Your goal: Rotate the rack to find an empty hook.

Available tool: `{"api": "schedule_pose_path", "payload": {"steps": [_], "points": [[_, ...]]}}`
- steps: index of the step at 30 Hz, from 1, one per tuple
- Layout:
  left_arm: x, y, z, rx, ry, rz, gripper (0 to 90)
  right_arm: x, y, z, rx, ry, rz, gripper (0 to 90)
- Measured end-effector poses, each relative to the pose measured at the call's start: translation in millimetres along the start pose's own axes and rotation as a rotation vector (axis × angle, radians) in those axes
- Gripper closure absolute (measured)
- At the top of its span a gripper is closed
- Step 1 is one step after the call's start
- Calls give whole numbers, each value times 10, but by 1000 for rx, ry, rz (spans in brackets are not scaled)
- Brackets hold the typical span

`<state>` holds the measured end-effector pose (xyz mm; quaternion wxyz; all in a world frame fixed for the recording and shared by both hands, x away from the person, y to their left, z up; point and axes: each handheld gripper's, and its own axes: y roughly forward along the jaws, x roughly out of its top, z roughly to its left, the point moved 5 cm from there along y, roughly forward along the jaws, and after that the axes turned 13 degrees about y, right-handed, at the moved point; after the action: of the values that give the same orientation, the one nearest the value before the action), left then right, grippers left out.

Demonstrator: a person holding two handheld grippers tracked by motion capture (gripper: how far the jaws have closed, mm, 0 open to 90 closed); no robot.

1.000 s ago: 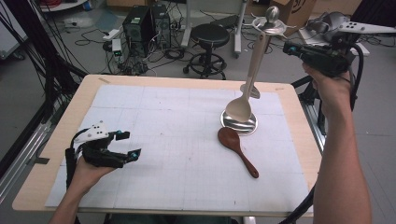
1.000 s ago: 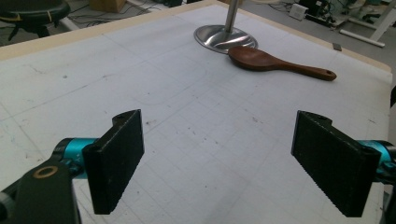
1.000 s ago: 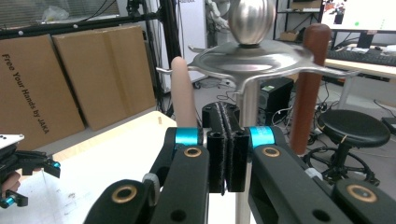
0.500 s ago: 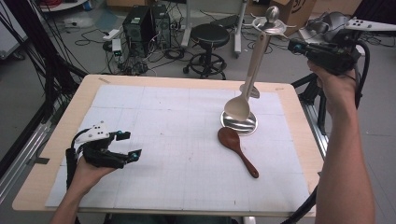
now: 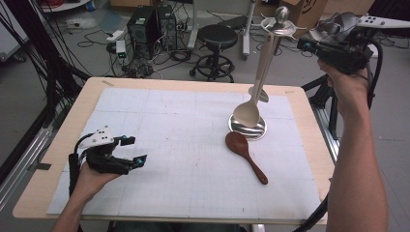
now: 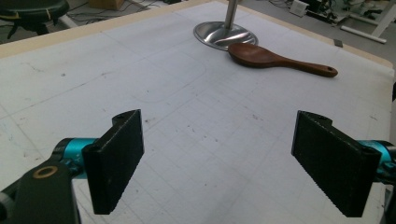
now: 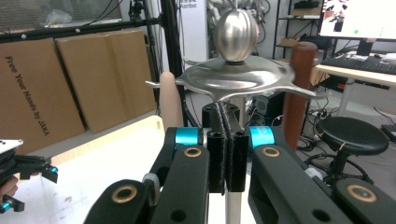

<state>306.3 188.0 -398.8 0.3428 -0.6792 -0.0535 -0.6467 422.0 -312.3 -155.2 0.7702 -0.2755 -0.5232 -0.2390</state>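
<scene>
A metal utensil stand (image 5: 273,26) rises from a round base (image 5: 256,130) right of the table's middle, topped by a hooked disc (image 7: 236,77) and a ball. A pale spoon (image 5: 247,112) hangs from it, bowl down near the base. A brown wooden spoon (image 5: 244,150) lies flat on the mat just in front of the base (image 6: 224,35). My right gripper (image 5: 303,45) is held high, level with the disc and right beside it, its jaws (image 7: 226,114) shut with nothing between them. My left gripper (image 5: 134,151) rests at the table's left, open and empty (image 6: 219,163).
A white gridded mat (image 5: 179,135) covers the wooden table (image 5: 309,121). In the right gripper view a pale handle (image 7: 170,100) and a brown handle (image 7: 301,93) hang on either side of the stand's post. Behind the table stand a stool (image 5: 220,36) and a computer (image 5: 145,21).
</scene>
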Motion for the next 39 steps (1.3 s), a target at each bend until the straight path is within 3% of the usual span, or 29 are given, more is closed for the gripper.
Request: {"api": "schedule_pose_path", "payload": {"steps": [18,32,39], "points": [[6,-9,-6,5,-1,-4,176,9,310,284,40,-48,39,898],[8,-18,-2,3,4,-4,176,3,488,370,28,-55,36,899],[12,-27,1,2,4,-8,176,-41,459,372,33,-53,38,896]]}}
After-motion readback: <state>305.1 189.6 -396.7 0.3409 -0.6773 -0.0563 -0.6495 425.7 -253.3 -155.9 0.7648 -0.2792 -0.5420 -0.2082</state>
